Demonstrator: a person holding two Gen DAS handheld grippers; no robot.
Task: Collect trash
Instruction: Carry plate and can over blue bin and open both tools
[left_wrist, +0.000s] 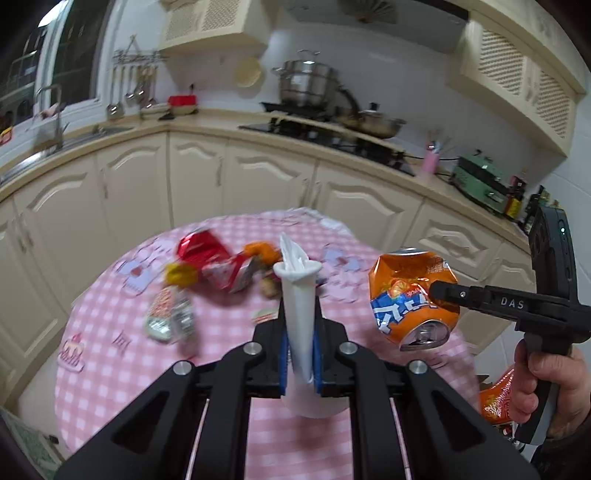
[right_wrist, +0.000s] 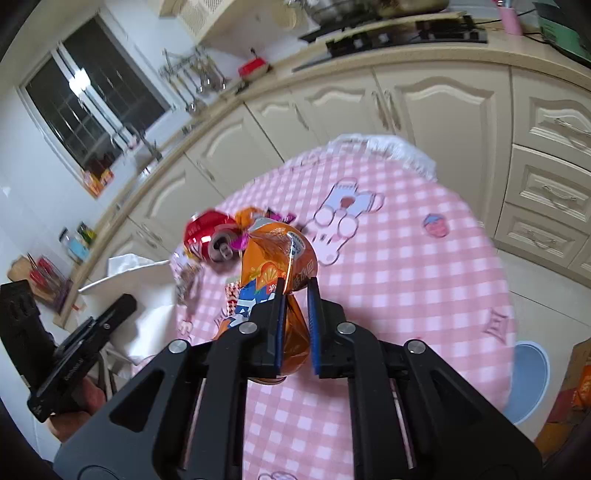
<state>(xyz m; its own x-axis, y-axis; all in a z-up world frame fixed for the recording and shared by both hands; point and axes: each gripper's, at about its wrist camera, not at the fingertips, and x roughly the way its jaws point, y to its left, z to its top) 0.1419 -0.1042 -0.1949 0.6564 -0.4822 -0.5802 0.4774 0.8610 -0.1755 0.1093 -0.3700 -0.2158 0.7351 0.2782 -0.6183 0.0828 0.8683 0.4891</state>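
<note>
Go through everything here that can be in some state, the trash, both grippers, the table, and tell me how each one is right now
Left gripper: shut on a squashed white paper cup, held off the table.
Right gripper: shut on a crushed orange can, held off the table.
Red can: crushed, lying on the table.
Wrappers: crumpled, loose on the table.
Table: covered with a pink checked cloth.
Cabinet doors: closed.

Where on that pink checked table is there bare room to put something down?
The tablecloth lies bare right of the orange can, out to its edge. The far left is crowded: a red can and wrappers cluster there.
</note>
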